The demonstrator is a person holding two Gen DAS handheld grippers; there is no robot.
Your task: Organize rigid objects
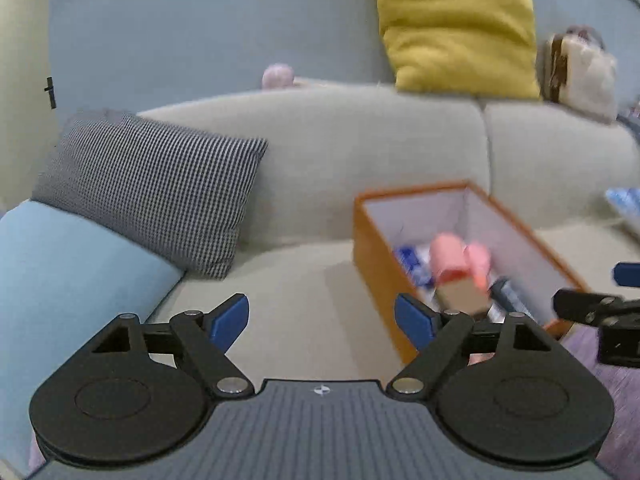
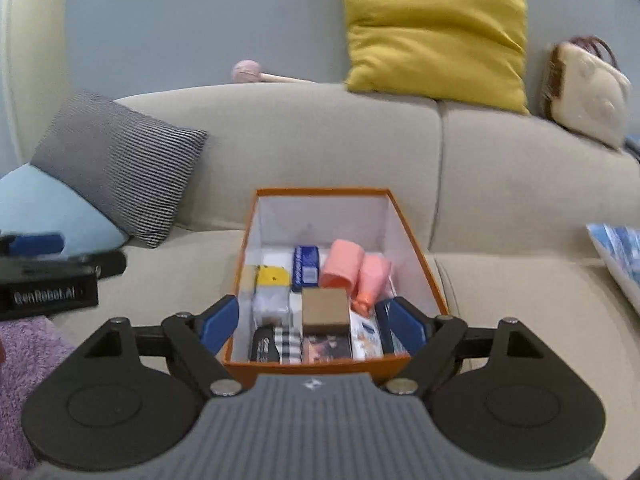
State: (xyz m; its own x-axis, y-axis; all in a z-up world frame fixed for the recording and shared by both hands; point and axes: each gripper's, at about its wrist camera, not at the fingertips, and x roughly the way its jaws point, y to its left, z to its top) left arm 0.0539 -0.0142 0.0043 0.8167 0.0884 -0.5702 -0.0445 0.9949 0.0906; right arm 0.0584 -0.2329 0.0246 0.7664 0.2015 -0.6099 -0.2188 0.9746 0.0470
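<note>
Orange cardboard box [image 2: 416, 240] sits on your grey sofa [image 2: 320, 140], holding small items; your right gripper [image 2: 316, 326] hovers at its near rim, your left gripper [image 1: 322, 322] beside it, both spread, empty.

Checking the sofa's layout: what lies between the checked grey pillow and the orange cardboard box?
Only bare beige sofa seat separates the checked grey pillow from the orange cardboard box, clearest in the right wrist view.
</note>
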